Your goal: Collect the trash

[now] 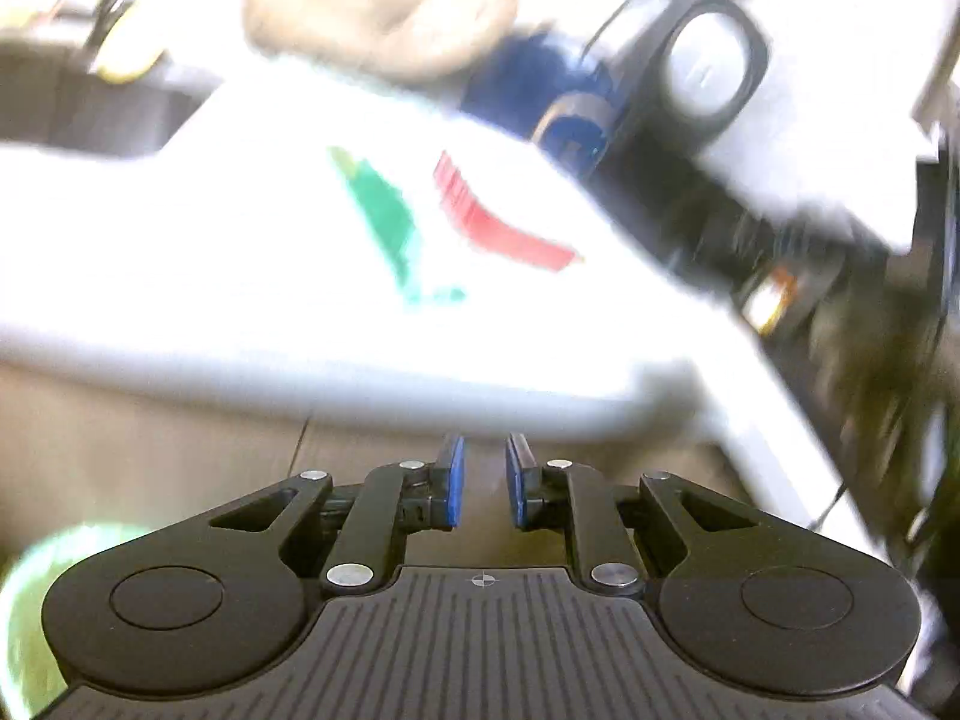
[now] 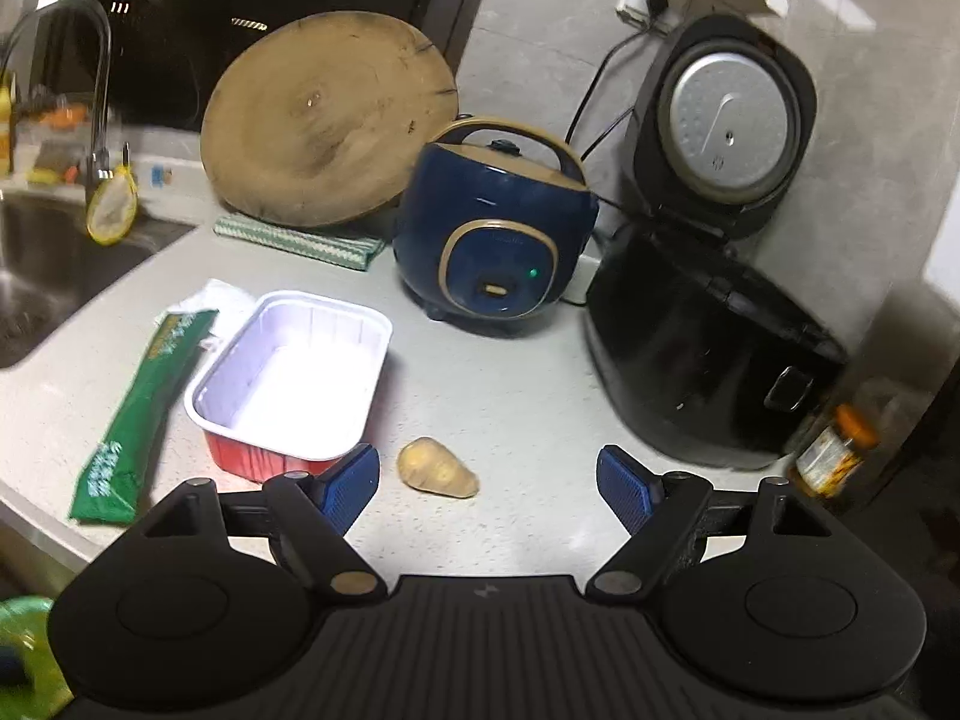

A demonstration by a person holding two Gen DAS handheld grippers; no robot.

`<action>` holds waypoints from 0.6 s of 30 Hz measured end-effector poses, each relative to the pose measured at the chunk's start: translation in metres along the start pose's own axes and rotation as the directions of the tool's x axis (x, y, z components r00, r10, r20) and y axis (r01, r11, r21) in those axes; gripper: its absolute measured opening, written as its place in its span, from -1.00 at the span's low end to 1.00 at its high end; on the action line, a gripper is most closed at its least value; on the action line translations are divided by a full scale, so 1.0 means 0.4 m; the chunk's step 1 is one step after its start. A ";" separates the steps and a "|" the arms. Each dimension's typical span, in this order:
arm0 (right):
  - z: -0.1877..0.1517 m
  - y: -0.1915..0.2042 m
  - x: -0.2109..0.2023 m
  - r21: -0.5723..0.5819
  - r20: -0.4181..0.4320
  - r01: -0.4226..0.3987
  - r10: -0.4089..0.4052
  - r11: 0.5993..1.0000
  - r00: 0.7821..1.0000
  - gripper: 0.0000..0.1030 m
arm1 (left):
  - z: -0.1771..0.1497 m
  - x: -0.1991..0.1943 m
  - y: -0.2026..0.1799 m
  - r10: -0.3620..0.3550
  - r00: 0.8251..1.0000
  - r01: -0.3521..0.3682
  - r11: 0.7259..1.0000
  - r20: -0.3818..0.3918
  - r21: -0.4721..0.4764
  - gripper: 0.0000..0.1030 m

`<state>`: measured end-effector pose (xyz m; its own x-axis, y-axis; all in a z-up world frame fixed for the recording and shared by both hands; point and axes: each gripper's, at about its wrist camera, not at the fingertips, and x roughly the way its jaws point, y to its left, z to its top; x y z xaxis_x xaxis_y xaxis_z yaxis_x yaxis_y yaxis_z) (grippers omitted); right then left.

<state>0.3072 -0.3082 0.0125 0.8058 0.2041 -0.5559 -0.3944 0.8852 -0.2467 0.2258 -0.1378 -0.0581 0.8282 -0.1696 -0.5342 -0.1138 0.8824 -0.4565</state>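
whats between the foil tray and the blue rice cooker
Nothing: bare countertop separates the foil tray from the blue rice cooker, seen in the right wrist view.

Home kitchen: sink (image 2: 36,276) and tap (image 2: 90,78); rice cookers (image 2: 498,228) on stone counter (image 2: 510,396).

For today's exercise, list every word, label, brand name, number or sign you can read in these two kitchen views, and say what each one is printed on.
None can be read for certain.
Green wrapper: pale characters along its length, too blurred to read.
Blue rice cooker: a faint mark above its front panel, too small to read.
Jar: printed label, blurred.
Sticker on the counter's back edge: illegible.
Left wrist view: green and red marks on a white surface, smeared by motion.
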 end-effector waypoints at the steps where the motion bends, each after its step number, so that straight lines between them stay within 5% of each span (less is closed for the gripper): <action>1: -0.004 -0.009 0.004 0.022 0.000 -0.004 0.004 1.000 1.000 0.60 | 0.050 0.023 -0.002 0.011 1.000 -0.011 1.000 0.004 -0.016 -0.64; 4: -0.018 -0.044 0.030 0.088 -0.012 -0.011 0.012 0.996 1.000 0.60 | 0.179 0.099 0.002 0.115 0.993 -0.112 0.988 0.016 -0.105 -0.62; 7: -0.030 -0.079 0.064 0.130 -0.017 -0.037 0.039 0.991 0.999 0.60 | 0.260 0.198 -0.005 0.230 0.973 -0.229 0.970 0.005 -0.077 -0.61; 10: -0.045 -0.086 0.097 0.091 0.003 -0.014 0.014 0.996 1.000 0.60 | 0.285 0.277 -0.002 0.389 0.920 -0.388 0.921 -0.051 0.035 -0.60; 12: -0.054 -0.078 0.129 0.049 0.006 -0.008 0.008 0.999 1.000 0.60 | 0.276 0.323 0.003 0.476 0.875 -0.468 0.878 -0.083 0.106 -0.35; 18: -0.081 -0.070 0.196 0.028 -0.010 -0.080 0.080 0.996 0.997 0.60 | 0.232 0.318 0.027 0.507 0.856 -0.484 0.855 -0.105 0.186 0.01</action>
<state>0.3670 -0.3308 -0.0499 0.7672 0.2700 -0.5818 -0.4449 0.8774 -0.1796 0.3808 -0.1089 -0.0650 0.5931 0.2561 -0.7633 -0.3959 0.9183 0.0004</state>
